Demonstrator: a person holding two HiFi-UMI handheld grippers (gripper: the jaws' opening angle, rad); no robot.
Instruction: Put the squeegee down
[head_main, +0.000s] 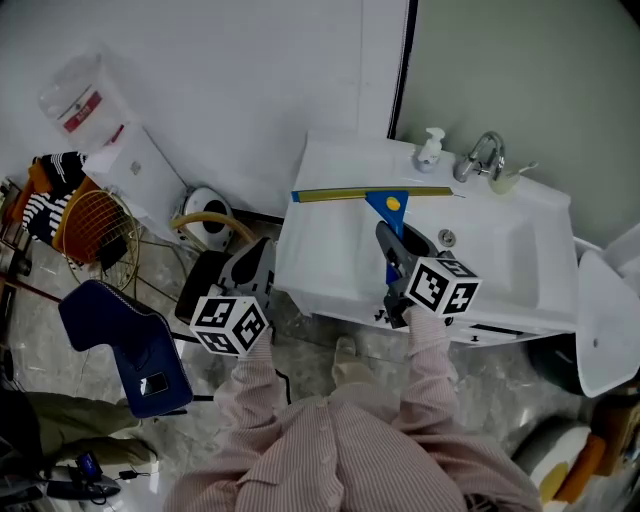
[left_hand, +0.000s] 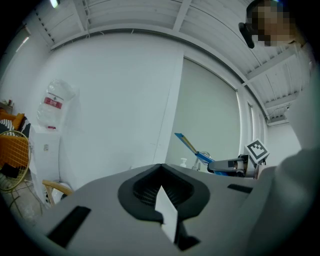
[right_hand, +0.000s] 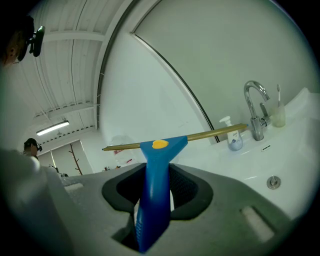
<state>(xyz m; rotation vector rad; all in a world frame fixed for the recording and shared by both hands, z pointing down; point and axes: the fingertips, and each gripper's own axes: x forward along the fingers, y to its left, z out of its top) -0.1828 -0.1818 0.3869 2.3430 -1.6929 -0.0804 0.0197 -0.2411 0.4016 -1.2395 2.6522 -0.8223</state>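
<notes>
The squeegee (head_main: 388, 203) has a blue handle, a yellow button and a long brass-coloured blade bar. It hangs level over the left part of the white sink counter (head_main: 330, 240). My right gripper (head_main: 393, 248) is shut on its blue handle, which fills the slot in the right gripper view, where the squeegee (right_hand: 159, 150) points toward the wall. My left gripper (head_main: 260, 256) hovers left of the counter's edge, over the floor, with nothing in it. In the left gripper view its jaws (left_hand: 167, 216) look shut, and the squeegee (left_hand: 191, 146) shows far to the right.
A soap bottle (head_main: 430, 150), a faucet (head_main: 483, 156) and a cup (head_main: 505, 181) stand at the counter's back, with the basin's drain (head_main: 447, 238) to the right. On the floor to the left are a blue chair (head_main: 125, 345), an orange wire basket (head_main: 95, 225) and a water bottle (head_main: 85, 100).
</notes>
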